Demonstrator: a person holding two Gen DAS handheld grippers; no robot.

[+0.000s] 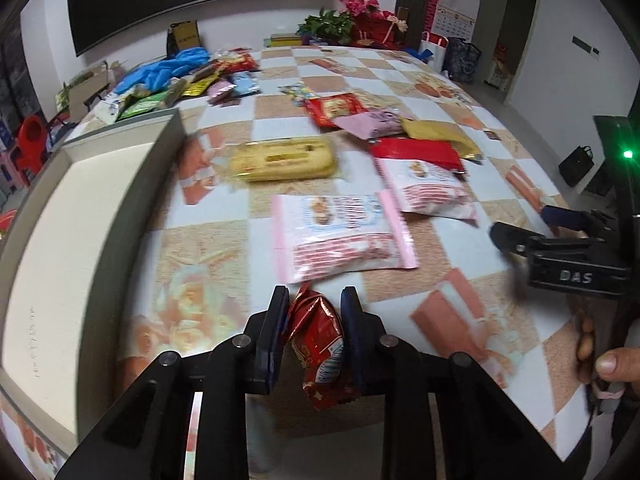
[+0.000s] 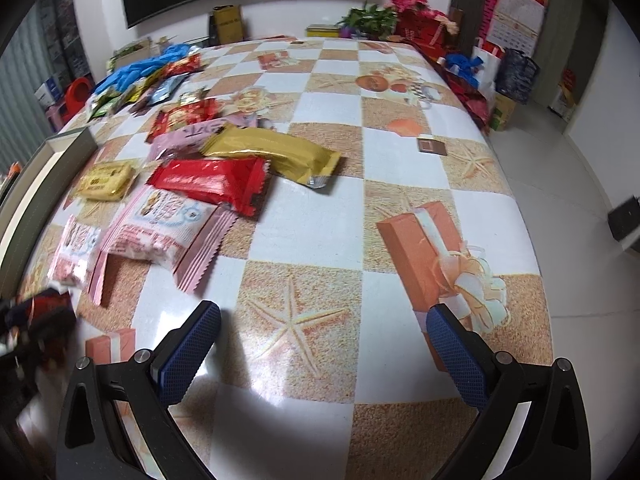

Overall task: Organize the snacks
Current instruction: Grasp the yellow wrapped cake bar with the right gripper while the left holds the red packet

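My left gripper (image 1: pixel 314 300) is shut on a small red snack packet (image 1: pixel 320 344) and holds it above the table, right of the grey box (image 1: pixel 80 208). Ahead lie a pink-and-white snack bag (image 1: pixel 340 236), a second one (image 1: pixel 428 188), a yellow cake pack (image 1: pixel 284 160), a red pack (image 1: pixel 416 152) and a gold pack (image 1: pixel 440 134). My right gripper (image 2: pixel 324 316) is open and empty over the bare checkered tablecloth (image 2: pixel 320 232); it also shows in the left wrist view (image 1: pixel 520 228). The snacks lie to its left: red pack (image 2: pixel 208 180), gold pack (image 2: pixel 272 152), pink bags (image 2: pixel 160 232).
A pile of small snacks and blue gloves (image 1: pixel 172 68) sits at the far left of the table. Flowers and red gift boxes (image 1: pixel 360 20) stand at the far edge. Bags (image 2: pixel 500 68) stand on the floor past the right table edge.
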